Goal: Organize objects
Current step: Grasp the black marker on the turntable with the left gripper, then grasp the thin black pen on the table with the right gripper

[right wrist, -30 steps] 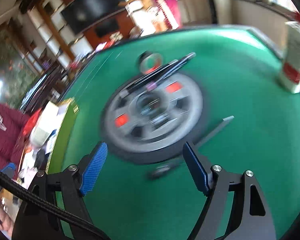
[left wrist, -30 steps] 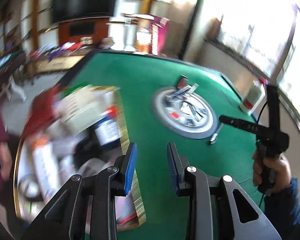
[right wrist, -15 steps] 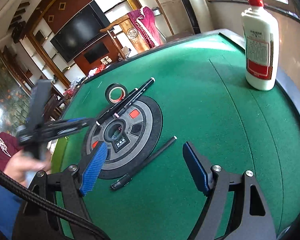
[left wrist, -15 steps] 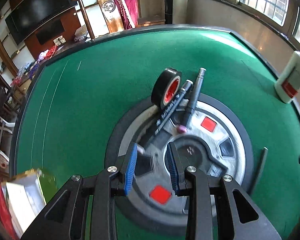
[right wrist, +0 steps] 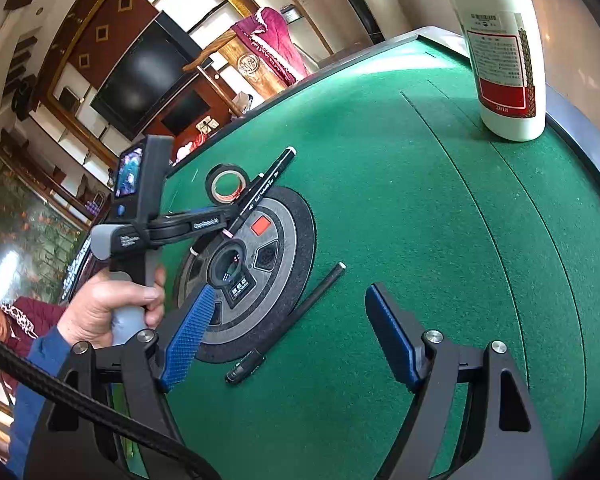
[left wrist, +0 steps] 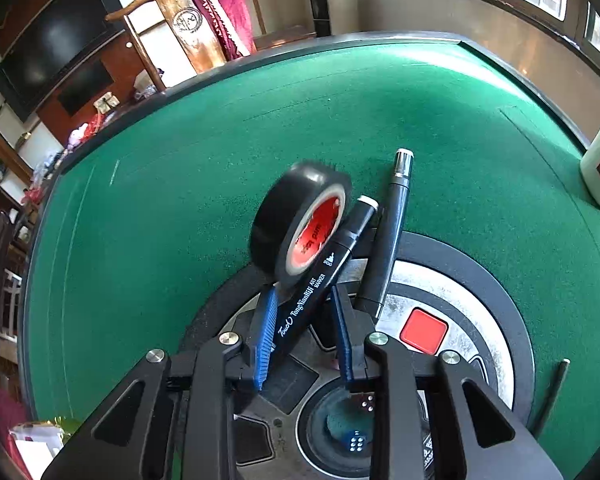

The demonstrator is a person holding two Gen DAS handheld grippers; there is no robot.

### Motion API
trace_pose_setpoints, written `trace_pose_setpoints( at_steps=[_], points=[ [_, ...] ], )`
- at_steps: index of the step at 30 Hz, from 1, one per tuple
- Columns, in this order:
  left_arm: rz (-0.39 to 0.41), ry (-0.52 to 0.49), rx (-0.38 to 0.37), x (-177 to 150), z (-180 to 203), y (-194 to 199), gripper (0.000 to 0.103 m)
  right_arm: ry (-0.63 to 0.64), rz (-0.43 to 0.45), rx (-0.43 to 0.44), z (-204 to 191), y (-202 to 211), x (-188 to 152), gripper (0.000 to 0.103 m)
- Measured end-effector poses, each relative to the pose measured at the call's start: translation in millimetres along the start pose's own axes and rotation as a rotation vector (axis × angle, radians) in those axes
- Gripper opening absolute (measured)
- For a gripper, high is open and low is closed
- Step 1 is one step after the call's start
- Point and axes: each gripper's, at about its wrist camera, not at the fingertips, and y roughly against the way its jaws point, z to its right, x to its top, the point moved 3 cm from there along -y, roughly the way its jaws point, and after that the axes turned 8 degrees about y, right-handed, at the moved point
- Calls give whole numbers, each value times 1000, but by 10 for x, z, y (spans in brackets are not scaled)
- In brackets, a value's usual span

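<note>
A black art marker (left wrist: 320, 280) lies slanted across the round dial panel (left wrist: 460, 280) set in the green table, its far end beside a black tape roll (left wrist: 304, 220) with a red core. My left gripper (left wrist: 304, 292) points steeply down with its jaws closing on the marker's near end; both blue pads touch it. A second black pen (left wrist: 388, 236) lies just right of the marker. My right gripper (right wrist: 290, 292) hangs open over the felt, with a thin black pen (right wrist: 300, 312) on the table below its fingertips. A hand (right wrist: 112, 308) holds the left gripper (right wrist: 228, 216).
A white bottle (right wrist: 504, 52) with a red label stands near the table's right rim (right wrist: 580, 136). Dice sit in the dial's centre cup (left wrist: 356, 428). Green felt (left wrist: 160, 220) stretches left and beyond the tape. A person in dark red (right wrist: 12, 316) is at far left.
My left gripper swung right from a box of goods to the dial, dropped onto the marker, and narrowed its jaws. The right gripper shifted a little and stayed open.
</note>
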Motion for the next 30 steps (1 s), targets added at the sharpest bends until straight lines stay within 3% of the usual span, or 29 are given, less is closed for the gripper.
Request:
trace_pose_setpoints(
  at_steps=[3, 11, 12, 14, 16, 20, 24, 29, 30],
  points=[
    [-28, 21, -7, -113, 12, 71, 12, -5, -4, -9, 27, -20, -10, 79],
    [-40, 132, -4, -761, -195, 410, 12, 60, -29, -60, -33, -132, -68, 79],
    [-35, 158, -16, -925, -240, 504, 12, 79, -39, -65, -60, -158, -87, 76],
    [-29, 183, -21, -1171, -283, 610, 11, 114, -60, -76, -95, -204, -119, 61],
    [-1, 201, -34, -1463, -315, 742, 12, 148, -86, -106, -133, -265, -170, 40],
    [53, 255, -50, -1808, -459, 895, 11, 172, -124, -152, -171, -382, -241, 39],
    [79, 244, -42, -1836, -455, 903, 11, 125, -159, -153, -216, -525, -257, 39],
    [96, 229, -57, -1742, -383, 855, 12, 273, -188, -283, -415, -673, -308, 38],
    [98, 232, -63, -1770, -398, 870, 11, 317, -196, -299, -438, -678, -326, 34]
  ],
)
